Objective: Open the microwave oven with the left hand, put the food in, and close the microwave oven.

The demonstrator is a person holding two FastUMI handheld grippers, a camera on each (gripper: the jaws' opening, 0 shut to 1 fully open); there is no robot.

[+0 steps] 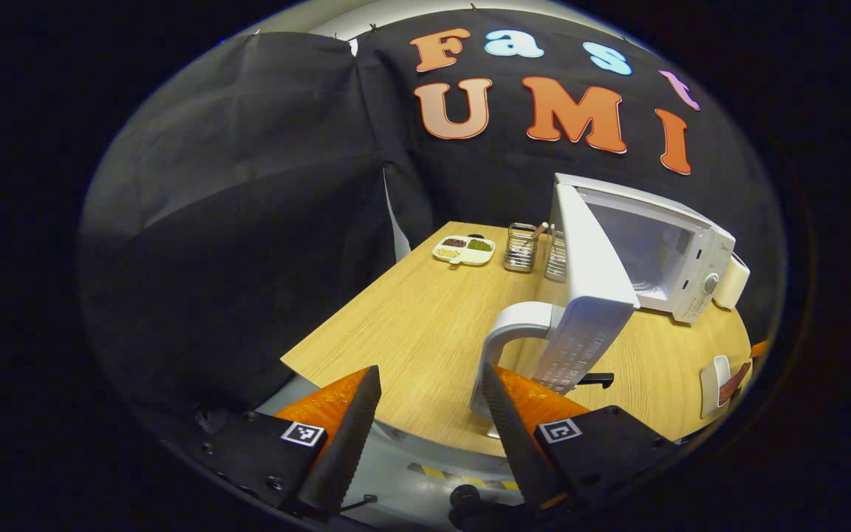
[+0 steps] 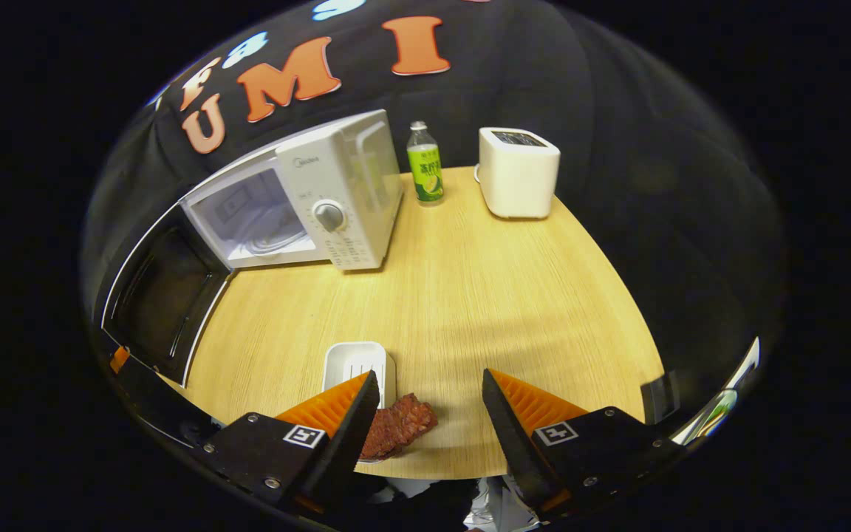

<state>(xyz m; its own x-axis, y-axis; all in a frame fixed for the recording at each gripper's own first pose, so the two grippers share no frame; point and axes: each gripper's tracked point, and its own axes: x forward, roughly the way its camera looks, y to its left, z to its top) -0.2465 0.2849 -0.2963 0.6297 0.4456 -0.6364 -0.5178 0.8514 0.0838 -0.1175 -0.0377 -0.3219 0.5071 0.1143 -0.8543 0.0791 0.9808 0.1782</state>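
Both jaws stood wide apart and held nothing: your left gripper (image 1: 429, 414) hung just short of the swung-out microwave door (image 1: 588, 295), your right gripper (image 2: 429, 414) over the table's (image 2: 470, 295) near edge. You had the opening step done; the microwave (image 2: 300, 199) showed its bare cavity. The food (image 2: 396, 427), a reddish slab seemingly on a white tray (image 2: 355, 362), lay just ahead of your right fingers. Next you needed to close on it and carry it inside.

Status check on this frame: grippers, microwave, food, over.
Left gripper open beside door handle. Right gripper open, empty. Microwave door open; meat on white tray, nothing blocking.
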